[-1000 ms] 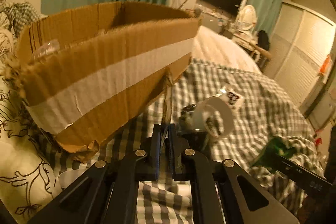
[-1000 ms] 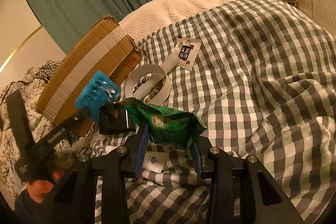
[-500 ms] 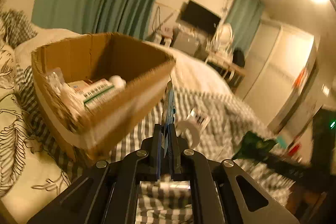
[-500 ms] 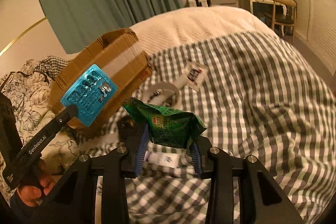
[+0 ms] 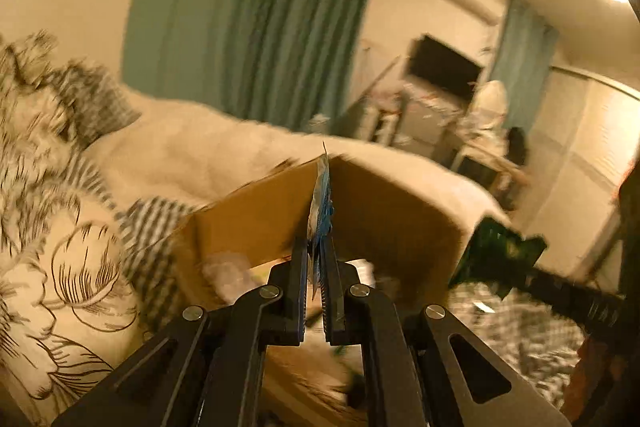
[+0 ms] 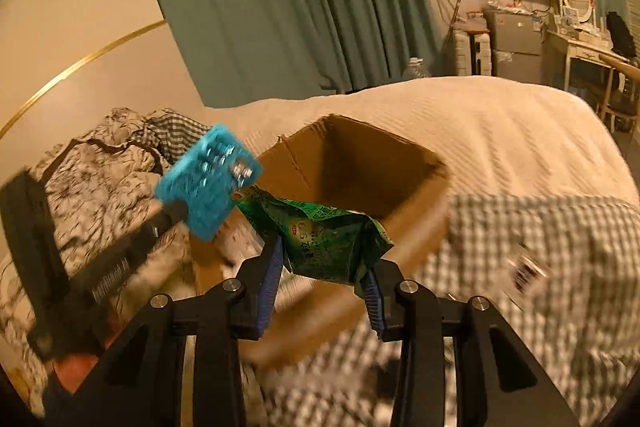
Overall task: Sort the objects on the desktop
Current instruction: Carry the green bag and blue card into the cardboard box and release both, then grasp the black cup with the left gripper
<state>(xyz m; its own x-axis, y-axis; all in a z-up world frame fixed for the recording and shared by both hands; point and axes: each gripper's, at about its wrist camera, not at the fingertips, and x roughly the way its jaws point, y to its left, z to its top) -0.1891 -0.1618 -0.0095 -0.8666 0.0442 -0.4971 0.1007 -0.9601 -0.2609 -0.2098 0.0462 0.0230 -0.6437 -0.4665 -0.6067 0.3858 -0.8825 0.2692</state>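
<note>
My left gripper (image 5: 316,267) is shut on a blue blister pack (image 5: 320,205), seen edge-on, held over the open cardboard box (image 5: 384,203). The pack (image 6: 208,181) and the left gripper (image 6: 160,223) also show in the right wrist view, above the box's left rim. My right gripper (image 6: 320,259) is shut on a crumpled green snack packet (image 6: 324,241) just in front of and above the box (image 6: 360,163). The packet also shows at the right of the left wrist view (image 5: 496,251). Several items lie blurred inside the box.
The box stands on a bed with a checked blanket (image 6: 552,267) and a cream cover (image 6: 480,123). Flower-print bedding (image 5: 60,267) lies left of the box. A small sachet (image 6: 528,271) lies blurred on the blanket at the right.
Both grippers have risen and moved toward the box with their loads. The blister pack now hangs over the box opening, and the green packet is near its front rim.
</note>
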